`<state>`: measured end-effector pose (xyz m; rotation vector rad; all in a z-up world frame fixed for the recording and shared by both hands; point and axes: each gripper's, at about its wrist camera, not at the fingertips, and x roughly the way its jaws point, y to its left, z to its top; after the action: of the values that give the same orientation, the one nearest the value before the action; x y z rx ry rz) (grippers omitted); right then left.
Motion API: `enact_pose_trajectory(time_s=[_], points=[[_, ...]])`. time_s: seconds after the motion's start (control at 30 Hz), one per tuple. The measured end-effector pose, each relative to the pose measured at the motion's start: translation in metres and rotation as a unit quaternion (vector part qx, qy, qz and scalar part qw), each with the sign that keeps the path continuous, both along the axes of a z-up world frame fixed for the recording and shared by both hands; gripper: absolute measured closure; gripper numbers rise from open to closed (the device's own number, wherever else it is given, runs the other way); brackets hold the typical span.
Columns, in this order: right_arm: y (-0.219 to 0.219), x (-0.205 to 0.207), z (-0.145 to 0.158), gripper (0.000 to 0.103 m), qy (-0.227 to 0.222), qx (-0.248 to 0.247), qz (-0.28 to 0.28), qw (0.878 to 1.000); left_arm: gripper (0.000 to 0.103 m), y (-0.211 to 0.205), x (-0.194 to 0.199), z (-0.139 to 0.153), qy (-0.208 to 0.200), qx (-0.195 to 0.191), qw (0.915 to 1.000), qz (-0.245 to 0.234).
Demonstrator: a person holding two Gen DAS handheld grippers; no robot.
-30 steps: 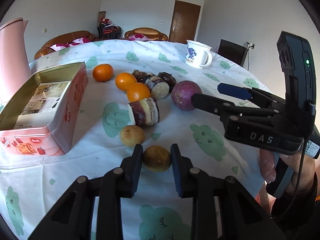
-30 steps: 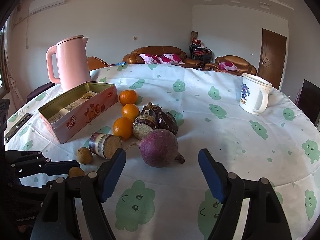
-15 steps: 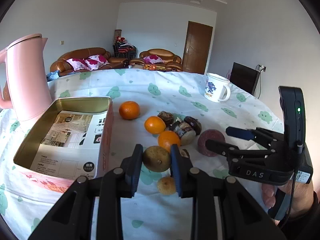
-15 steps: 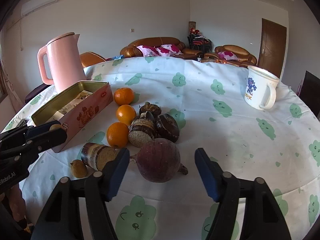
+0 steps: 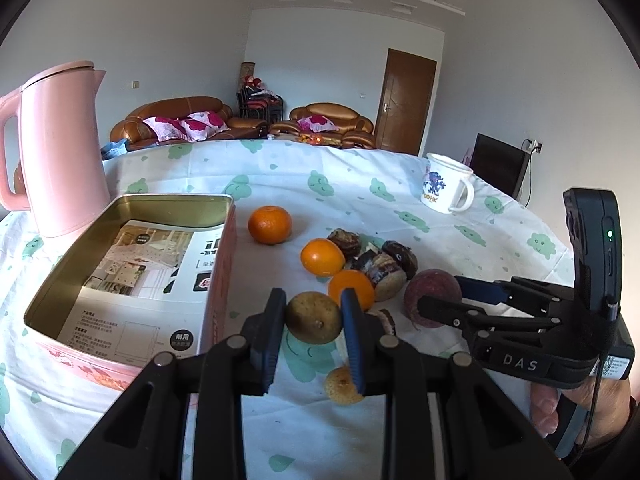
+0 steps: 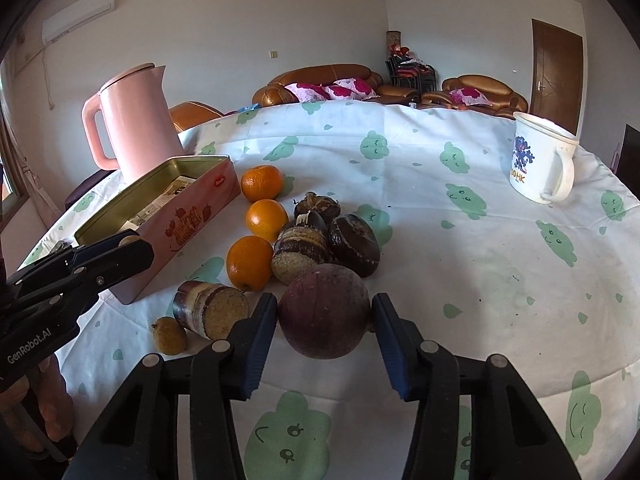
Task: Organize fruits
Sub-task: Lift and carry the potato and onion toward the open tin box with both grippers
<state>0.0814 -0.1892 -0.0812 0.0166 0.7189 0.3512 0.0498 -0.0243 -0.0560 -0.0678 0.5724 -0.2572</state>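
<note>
My left gripper (image 5: 313, 320) is clenched on a small brownish-green fruit (image 5: 314, 317), round, dull-skinned, with a tiny dark dimple at its near end. It hangs clear of the tablecloth (image 5: 360, 184), just right of the pink tin (image 5: 132, 280) and near its right wall. The tin stands open, gold inside, with a printed leaflet lying flat on its bottom.

My right gripper (image 6: 324, 338) is closing around the big purple fruit (image 6: 324, 310), which sits on the cloth between the two blue pads. Its skin is dark maroon, matte and a little scuffed, with a faint stem mark on top. The left pad looks to be at its side; on the right I cannot tell whether the pad touches.

Just beyond the purple fruit lies a cluster of dark brown, banded pieces (image 6: 320, 236) with pale tan cut faces, and left of them three oranges (image 6: 264, 218) run in a line from near to far, glossy and bright. One more cut brown piece (image 6: 210, 310) lies near left, with a second small yellowish fruit (image 6: 169, 335) just beside it.

A pink kettle (image 6: 136, 128) stands far left behind the tin, and a white mug (image 6: 540, 160) with a blue print stands far right.
</note>
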Motion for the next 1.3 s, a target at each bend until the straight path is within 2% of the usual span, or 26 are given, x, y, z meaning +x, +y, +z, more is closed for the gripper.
enact_pose_trajectory(time_s=[0.23, 0.5, 0.93, 1.3], points=[[-0.005, -0.007, 0.005, 0.056, -0.025, 0.009, 0.000, 1.000, 0.074, 0.000, -0.004, 0.002, -0.013, 0.007, 0.9999, 0.007], [-0.007, -0.009, 0.007, 0.056, -0.034, 0.015, 0.000, 0.999, 0.074, 0.001, -0.006, 0.003, -0.018, 0.008, 0.9997, 0.012], [-0.005, -0.021, 0.021, 0.056, -0.082, 0.013, 0.003, 0.997, 0.074, 0.009, -0.013, 0.013, -0.043, 0.012, 0.9986, 0.028], [0.001, -0.026, 0.032, 0.056, -0.102, 0.019, 0.015, 0.994, 0.074, 0.019, -0.014, 0.019, -0.057, 0.015, 0.9972, 0.046]])
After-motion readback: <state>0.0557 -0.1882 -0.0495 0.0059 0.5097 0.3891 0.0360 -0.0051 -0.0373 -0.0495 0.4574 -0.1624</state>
